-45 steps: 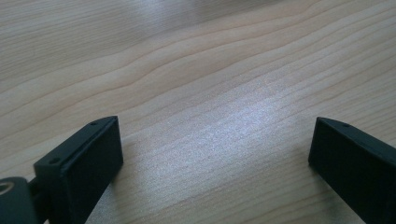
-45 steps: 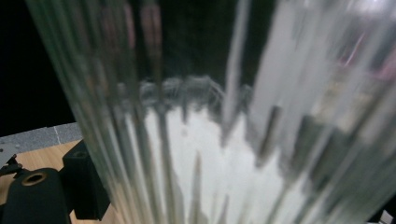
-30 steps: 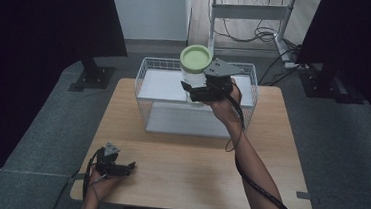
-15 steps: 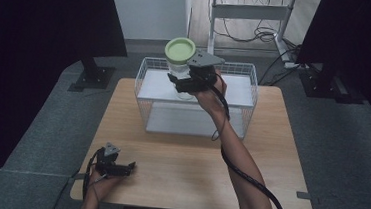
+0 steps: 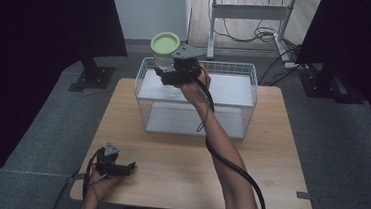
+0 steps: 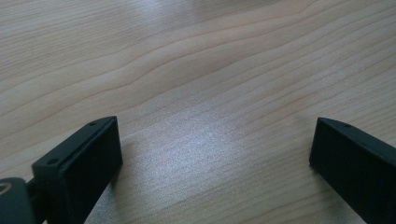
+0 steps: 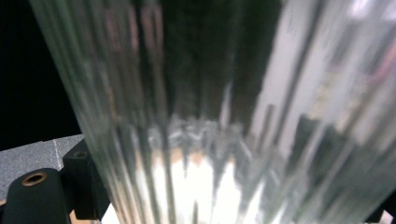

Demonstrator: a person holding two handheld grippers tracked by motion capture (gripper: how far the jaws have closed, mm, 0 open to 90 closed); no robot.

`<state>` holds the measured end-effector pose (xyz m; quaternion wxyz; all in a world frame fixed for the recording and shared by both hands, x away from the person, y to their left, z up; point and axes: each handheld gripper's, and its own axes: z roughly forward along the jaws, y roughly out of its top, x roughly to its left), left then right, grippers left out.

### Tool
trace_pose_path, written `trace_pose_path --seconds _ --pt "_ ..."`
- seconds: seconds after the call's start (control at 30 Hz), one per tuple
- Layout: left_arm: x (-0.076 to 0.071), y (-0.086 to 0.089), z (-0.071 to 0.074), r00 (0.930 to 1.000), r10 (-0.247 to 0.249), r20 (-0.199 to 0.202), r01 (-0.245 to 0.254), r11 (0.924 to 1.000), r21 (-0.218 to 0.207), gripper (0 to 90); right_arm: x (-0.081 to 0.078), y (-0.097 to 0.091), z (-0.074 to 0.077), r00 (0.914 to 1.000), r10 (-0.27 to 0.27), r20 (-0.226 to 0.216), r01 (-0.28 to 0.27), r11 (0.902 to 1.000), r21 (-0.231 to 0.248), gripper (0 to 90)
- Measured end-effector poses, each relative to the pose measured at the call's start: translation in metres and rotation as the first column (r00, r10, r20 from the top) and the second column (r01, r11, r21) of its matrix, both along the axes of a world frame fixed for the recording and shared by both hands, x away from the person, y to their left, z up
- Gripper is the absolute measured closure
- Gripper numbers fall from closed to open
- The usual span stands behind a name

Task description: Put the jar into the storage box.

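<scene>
A clear ribbed glass jar point(image 5: 169, 68) with a green lid point(image 5: 164, 44) hangs over the left end of a white wire basket point(image 5: 246, 71), held upright in my right gripper point(image 5: 171, 77). In the right gripper view the jar's ribbed glass point(image 7: 210, 112) stands close in front of the camera, with one black jaw at the lower left against it. My left gripper point(image 5: 127, 167) rests near the table's front left corner; in the left gripper view point(image 6: 212, 154) its jaws stand wide apart over bare wood with nothing between them.
The basket stands at the back middle of the wooden table point(image 5: 267, 181) and has a white floor. Dark monitor stands point(image 5: 93, 74) sit behind the table's left and right corners. A metal frame with cables point(image 5: 251, 14) is farther back.
My right gripper has carried the jar leftward, from the basket's middle toward its left end. The left gripper has stayed still.
</scene>
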<state>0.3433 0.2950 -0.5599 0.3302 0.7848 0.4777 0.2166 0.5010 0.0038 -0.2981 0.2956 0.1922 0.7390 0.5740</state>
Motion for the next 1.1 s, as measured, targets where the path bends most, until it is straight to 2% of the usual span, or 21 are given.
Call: trace_pose_path --seconds 0.27,0.53,0.7,0.87,1.1 --pt "0.0 0.0 0.0 1.0 -0.004 0.0 0.004 1.0 0.0 2.3 0.013 0.018 -0.003 0.9999 0.01 -0.004 -0.011 0.9999 -0.004 11.7" --pt "0.001 -0.001 0.0 1.0 -0.006 0.001 0.006 1.0 -0.003 2.3 0.031 0.032 -0.009 0.9987 0.014 -0.05 -0.012 0.9995 0.03 11.6" --pt "0.002 -0.001 0.0 0.9999 -0.012 0.0 0.012 0.9999 -0.002 2.3 0.038 0.036 -0.011 0.9966 0.023 -0.079 -0.019 0.9985 0.052 11.6" --pt "0.003 -0.002 0.0 0.9998 -0.021 -0.003 0.021 0.9998 0.007 2.3 0.047 0.034 -0.01 0.9909 0.035 -0.13 -0.025 0.9969 0.075 11.4" --pt "0.003 -0.003 0.0 0.9997 -0.024 -0.002 0.024 0.9997 0.004 2.3 0.048 0.034 -0.011 0.9907 0.034 -0.132 -0.024 0.9968 0.075 10.8"
